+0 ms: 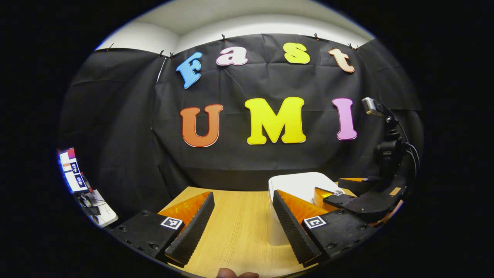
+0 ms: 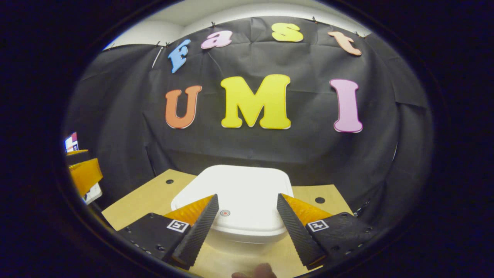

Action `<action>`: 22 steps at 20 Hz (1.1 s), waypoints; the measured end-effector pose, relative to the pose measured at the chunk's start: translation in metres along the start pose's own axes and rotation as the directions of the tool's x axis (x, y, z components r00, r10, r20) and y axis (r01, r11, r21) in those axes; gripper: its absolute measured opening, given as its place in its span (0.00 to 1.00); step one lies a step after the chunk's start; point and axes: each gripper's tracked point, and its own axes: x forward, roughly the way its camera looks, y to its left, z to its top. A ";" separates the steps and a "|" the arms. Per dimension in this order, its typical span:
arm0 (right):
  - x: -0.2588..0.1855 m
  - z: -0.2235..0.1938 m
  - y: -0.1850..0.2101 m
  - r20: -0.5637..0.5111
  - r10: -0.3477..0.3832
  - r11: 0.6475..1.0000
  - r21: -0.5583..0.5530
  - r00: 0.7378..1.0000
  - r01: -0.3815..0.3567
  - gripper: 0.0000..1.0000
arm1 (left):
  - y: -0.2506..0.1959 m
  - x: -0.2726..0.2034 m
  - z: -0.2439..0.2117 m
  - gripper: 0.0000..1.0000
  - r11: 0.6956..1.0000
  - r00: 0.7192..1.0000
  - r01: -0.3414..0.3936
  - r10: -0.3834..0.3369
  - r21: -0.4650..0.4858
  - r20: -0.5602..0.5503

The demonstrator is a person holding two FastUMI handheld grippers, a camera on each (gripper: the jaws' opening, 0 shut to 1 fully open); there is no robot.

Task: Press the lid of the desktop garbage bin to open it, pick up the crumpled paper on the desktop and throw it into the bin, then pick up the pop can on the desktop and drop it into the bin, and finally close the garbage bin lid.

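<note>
The white desktop bin [image 2: 239, 189] stands on the wooden table with its lid down; a small red-ringed button [image 2: 225, 212] sits near the lid's front edge. My right gripper [image 2: 244, 231] is open, its two fingers spread just above the front of the lid, one on each side of the button. In the left gripper view the bin [image 1: 301, 183] is to the right, partly behind one finger. My left gripper [image 1: 241, 235] is open over bare table, left of the bin, holding nothing. The right gripper [image 1: 337, 190] hangs over the bin's far side there.
The wooden table [image 1: 239, 220] runs back to the black cloth wall. Two small holes [image 2: 170, 181] mark the tabletop beside the bin. A lit screen [image 1: 71, 170] and a white device stand off the table at far left. The left gripper [image 2: 83, 170] shows at the far left edge.
</note>
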 end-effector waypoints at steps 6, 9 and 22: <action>-0.050 0.031 -0.039 0.082 -0.067 0.998 -0.015 0.994 0.068 0.95 | -0.016 0.015 0.043 0.98 0.998 0.996 0.063 -0.062 -0.017 0.061; -0.077 0.060 -0.060 0.170 -0.124 0.992 -0.007 0.978 0.127 0.96 | -0.033 0.015 0.063 0.97 0.992 0.989 0.114 -0.109 -0.045 0.097; -0.108 0.051 -0.055 0.167 -0.163 0.987 0.031 0.972 0.160 0.95 | -0.052 0.013 0.068 0.98 0.989 0.985 0.143 -0.137 -0.049 0.106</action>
